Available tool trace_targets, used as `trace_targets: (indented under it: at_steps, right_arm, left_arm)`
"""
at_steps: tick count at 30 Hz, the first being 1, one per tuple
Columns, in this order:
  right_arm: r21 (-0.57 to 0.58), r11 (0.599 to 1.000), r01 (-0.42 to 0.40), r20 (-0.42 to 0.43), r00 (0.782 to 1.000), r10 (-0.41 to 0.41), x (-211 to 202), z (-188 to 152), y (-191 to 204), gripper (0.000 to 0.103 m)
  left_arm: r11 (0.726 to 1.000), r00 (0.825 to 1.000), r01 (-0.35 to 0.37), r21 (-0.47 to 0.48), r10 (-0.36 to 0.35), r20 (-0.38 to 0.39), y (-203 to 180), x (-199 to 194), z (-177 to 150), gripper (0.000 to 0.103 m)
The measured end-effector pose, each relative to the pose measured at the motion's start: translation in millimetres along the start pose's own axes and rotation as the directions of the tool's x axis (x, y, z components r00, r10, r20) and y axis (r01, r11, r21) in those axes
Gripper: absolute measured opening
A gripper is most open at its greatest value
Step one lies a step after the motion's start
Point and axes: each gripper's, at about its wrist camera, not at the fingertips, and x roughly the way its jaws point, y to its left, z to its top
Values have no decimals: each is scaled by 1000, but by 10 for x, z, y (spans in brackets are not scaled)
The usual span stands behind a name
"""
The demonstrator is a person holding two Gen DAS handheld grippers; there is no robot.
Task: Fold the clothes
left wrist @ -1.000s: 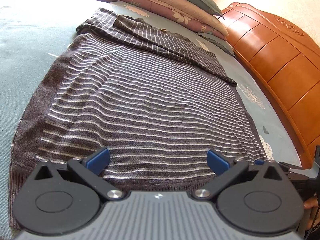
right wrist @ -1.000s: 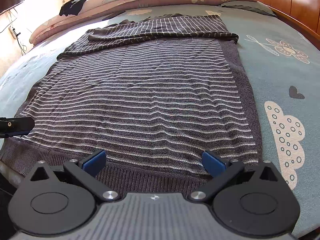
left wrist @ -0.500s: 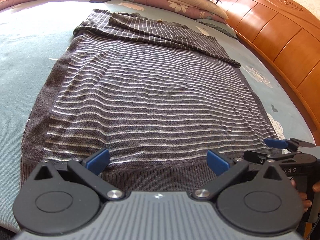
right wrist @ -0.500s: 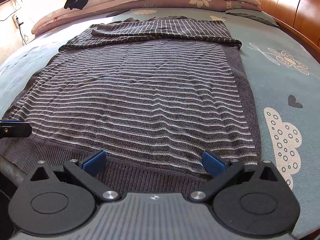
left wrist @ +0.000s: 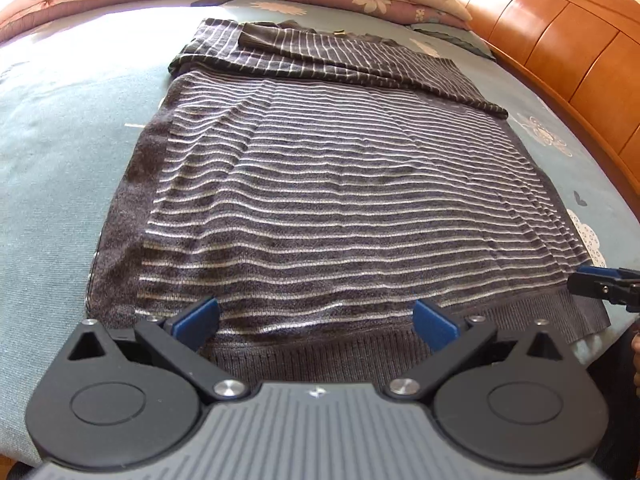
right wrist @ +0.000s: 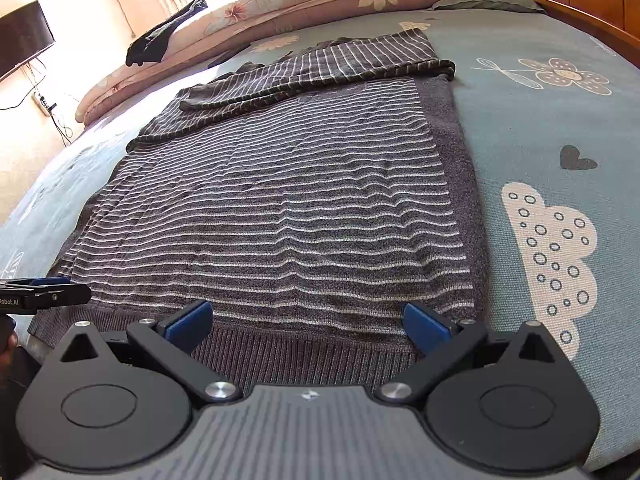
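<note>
Grey striped sweater (left wrist: 340, 208): flat on the bed (right wrist: 540, 120), sleeves folded across the far end.
Left gripper (left wrist: 316, 316): fingers spread wide over the near hem.
Right gripper (right wrist: 308, 320): fingers likewise spread, gripping nothing.

Sweater (left wrist: 340, 208) hem behind tongs

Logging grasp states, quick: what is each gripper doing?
Left gripper: open, holding nothing, over the sweater hem.
Right gripper: open, holding nothing.
</note>
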Motion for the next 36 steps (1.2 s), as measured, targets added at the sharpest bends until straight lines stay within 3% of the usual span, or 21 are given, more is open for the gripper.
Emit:
trace_targets:
  at_steps: [4,11,12,14,17,20,22,27,31,36]
  right_arm:
    - [-16,1000,13,4,1000,-12,15,-12,32,103]
    - [-43,999,21,17,1000,-20,10,-55,36,103]
    - [-45,999,22,16,1000,-21,4,-55,29,103]
    - [-46,999,27,15,1000,-27,-10,-55,11,103]
    - [-13,999,51,22,998,-51,-46,-49,-102,103]
    - [40,999,0,31,1000,-2,-113,-3,-200,103]
    - [79,996,-47,57,997,42,-153,57,-226,103]
    - [174,968,-179,99,981,164,-63,266,-263,103]
    - [292,928,-229,132,971,198,-10,368,-457,103]
    - [435,856,-278,166,960,227,16,353,-779,103]
  left_arm:
    - [998,995,34,-46,-29,97,199,-199,114,102]
    - [960,975,211,-184,-194,108,544,10,370,102]
    - [961,980,191,-202,-175,94,569,63,379,102]
    - [967,995,87,-238,-73,66,646,138,384,100]
    - [959,993,108,-261,-89,83,762,77,375,100]
    - [963,993,101,-250,-82,87,773,-45,394,100]
    - [958,986,151,-243,-129,106,745,-104,400,100]
    - [950,981,183,-254,-158,113,652,-102,449,100]
    - [954,982,182,-237,-165,90,634,-77,416,100]
    - [939,984,179,-293,-165,75,755,52,325,102]
